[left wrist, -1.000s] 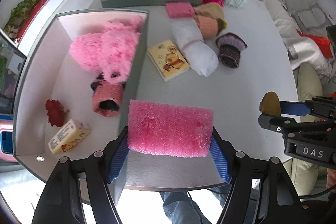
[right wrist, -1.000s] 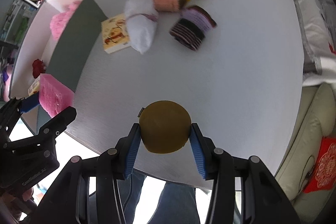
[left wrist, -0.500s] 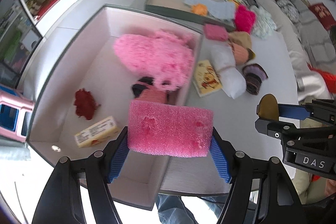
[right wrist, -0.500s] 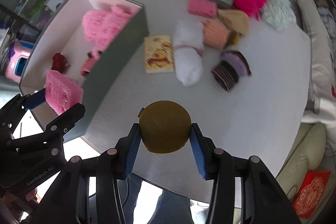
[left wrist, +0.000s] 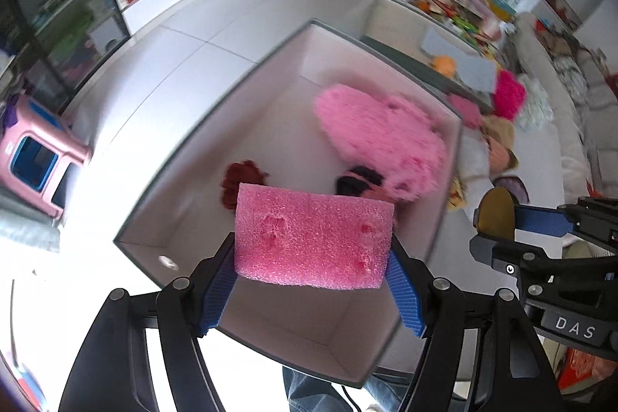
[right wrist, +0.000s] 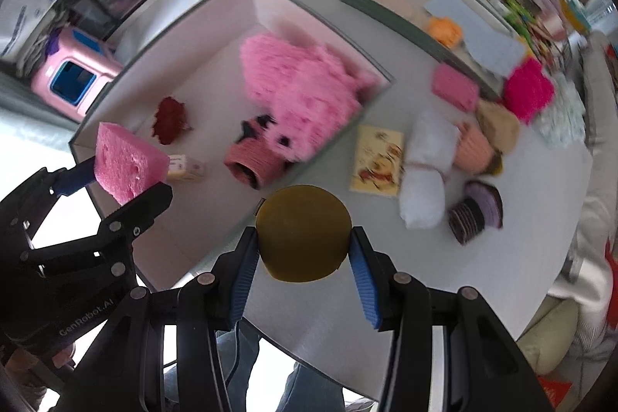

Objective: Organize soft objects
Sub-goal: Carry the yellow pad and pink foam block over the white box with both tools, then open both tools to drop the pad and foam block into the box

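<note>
Left hand-held gripper [left wrist: 311, 273] clamped on a rectangular pink foam sponge [left wrist: 313, 236], blue ribbed pads pressed against its two short ends, hovering above the near end of a large open grey box with a pale inner lining [left wrist: 216, 126]. Right hand-held gripper [right wrist: 303, 267] clamped on a round olive-brown pad [right wrist: 304, 233], hanging over the white tabletop [right wrist: 483, 277] just beside the box's near corner. Already lying inside the box: a fluffy pink plush cloth [right wrist: 305, 89], a small knitted pink-and-black pouch [right wrist: 257, 163], a dark red tuft [right wrist: 170, 118] and a small cream packet [right wrist: 185, 167]. Still out on the tabletop: a white rolled cloth [right wrist: 425, 172], a striped purple knitted piece [right wrist: 479, 211], a flat illustrated cream card [right wrist: 378, 161], plus more soft pieces farther off.

Step in hand, by the look of it: carrying both held pieces to the box for dropping. Next move likely calls for lowering the sponge over the bare floor near the packet, clear of the wall, then spreading the jaws; afterwards bringing the round pad in past the near rim and letting go over another free patch
</note>
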Demonstrator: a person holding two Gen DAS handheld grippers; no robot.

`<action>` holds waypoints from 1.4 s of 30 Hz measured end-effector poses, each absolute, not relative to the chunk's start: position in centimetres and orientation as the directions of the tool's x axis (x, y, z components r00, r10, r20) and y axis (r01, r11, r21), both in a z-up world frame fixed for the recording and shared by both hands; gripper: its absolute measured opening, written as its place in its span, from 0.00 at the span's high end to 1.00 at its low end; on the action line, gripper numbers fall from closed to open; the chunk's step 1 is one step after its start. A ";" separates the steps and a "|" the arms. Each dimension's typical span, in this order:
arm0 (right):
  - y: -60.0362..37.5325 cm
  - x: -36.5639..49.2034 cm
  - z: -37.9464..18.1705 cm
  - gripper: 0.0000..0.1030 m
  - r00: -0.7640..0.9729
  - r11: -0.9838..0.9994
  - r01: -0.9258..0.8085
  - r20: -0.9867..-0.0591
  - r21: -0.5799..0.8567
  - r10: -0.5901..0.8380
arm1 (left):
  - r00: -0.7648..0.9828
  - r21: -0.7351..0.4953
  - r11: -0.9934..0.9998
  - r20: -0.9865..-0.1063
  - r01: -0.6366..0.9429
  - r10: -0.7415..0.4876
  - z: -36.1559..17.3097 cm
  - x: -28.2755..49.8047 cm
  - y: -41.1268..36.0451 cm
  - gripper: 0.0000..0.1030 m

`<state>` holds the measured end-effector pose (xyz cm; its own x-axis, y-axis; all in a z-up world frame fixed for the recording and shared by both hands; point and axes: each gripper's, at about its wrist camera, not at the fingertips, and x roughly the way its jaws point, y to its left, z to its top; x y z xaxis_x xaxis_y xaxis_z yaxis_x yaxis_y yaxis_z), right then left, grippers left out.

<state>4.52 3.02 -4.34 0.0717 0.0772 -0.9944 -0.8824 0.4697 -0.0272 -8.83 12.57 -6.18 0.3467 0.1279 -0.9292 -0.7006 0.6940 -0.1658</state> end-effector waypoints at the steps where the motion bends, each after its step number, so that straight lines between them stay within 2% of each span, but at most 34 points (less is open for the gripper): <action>1: 3.6 4.3 -4.4 0.51 0.072 0.459 -0.888 -0.994 -0.029 0.078 | 0.343 -0.164 0.686 -0.930 -0.709 0.133 -6.2 -9.0 12.9 0.30; 8: 7.1 3.5 -4.2 0.51 0.071 0.414 -0.910 -0.993 -0.027 0.091 | 0.286 -0.118 0.634 -0.943 -0.764 0.169 -7.0 -9.5 15.2 0.30; 18: 10.7 4.5 -4.8 0.51 0.033 0.431 -0.902 -0.995 0.010 0.093 | 0.222 -0.086 0.591 -0.961 -0.802 0.162 -8.7 -8.7 16.4 0.30; 42: 13.0 5.6 -7.5 0.49 -0.001 0.455 -0.890 -0.999 0.025 0.054 | 0.206 -0.078 0.621 -0.969 -0.780 0.137 -10.2 -7.5 16.6 0.29</action>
<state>5.60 13.05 -7.52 -0.0006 0.0542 -0.9985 -0.8899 0.4554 0.0252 -7.54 16.61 -10.18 0.2058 0.1367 -0.9690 -0.7798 0.6212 -0.0780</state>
